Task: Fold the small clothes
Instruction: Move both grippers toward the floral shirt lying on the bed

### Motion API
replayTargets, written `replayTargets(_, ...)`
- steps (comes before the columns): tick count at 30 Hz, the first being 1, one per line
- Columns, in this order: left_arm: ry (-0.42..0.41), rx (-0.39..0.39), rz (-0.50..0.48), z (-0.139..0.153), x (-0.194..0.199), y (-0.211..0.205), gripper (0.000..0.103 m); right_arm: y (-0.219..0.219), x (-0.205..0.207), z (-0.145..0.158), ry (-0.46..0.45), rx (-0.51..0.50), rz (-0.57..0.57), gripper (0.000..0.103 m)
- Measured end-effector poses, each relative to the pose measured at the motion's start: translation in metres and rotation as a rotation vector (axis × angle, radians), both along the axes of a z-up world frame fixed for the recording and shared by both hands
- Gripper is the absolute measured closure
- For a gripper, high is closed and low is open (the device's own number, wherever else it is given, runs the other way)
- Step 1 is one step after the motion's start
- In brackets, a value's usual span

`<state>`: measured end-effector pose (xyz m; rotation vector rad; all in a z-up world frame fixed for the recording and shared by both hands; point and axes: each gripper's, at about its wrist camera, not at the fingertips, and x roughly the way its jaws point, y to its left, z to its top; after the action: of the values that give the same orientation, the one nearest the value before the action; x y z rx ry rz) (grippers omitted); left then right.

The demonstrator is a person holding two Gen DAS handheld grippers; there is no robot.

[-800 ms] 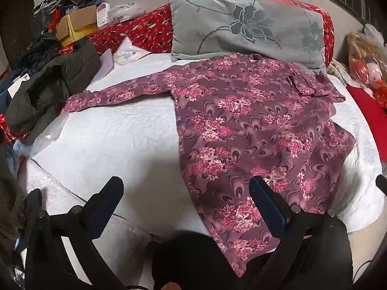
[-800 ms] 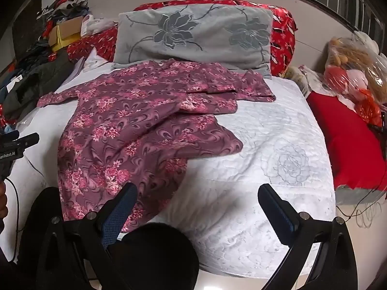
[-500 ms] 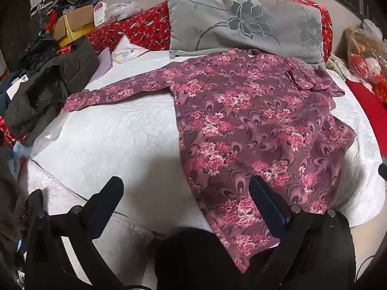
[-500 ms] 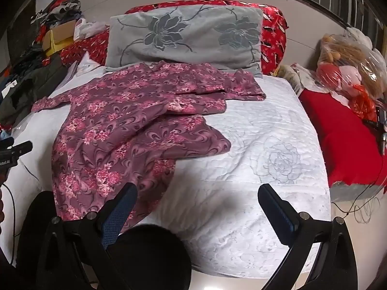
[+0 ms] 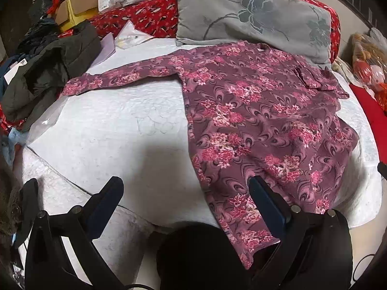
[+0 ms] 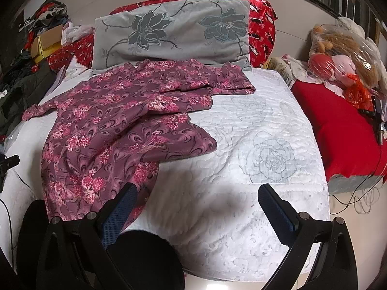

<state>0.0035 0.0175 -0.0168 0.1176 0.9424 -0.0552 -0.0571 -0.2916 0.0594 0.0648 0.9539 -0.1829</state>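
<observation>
Writing: none legible
Left claw (image 5: 185,188): spread wide, holding nothing, above the shirt's hem
Right claw (image 6: 197,194): spread wide, holding nothing, near the shirt's hem
Floral shirt (image 5: 261,125): flat on the bed (image 5: 108,125), collar against the grey pillow (image 5: 254,19)

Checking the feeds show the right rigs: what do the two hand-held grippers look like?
Both match. The left hand-held gripper has glossy black linkage arms with silver pivot bolts and flat fingers faced with dark blue pads. The right hand-held gripper is the same, its blue pads showing a fine grid texture. A rounded black body sits low between each pair.
</observation>
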Motion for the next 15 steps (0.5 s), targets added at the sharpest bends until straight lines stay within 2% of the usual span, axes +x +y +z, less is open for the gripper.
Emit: replayTargets(15, 0.009, 0.003, -0.049, -0.002, 0.0, -0.016, 0.0, 0.0, 0.011, 0.004, -0.012, -0.007, 0.001, 0.002)
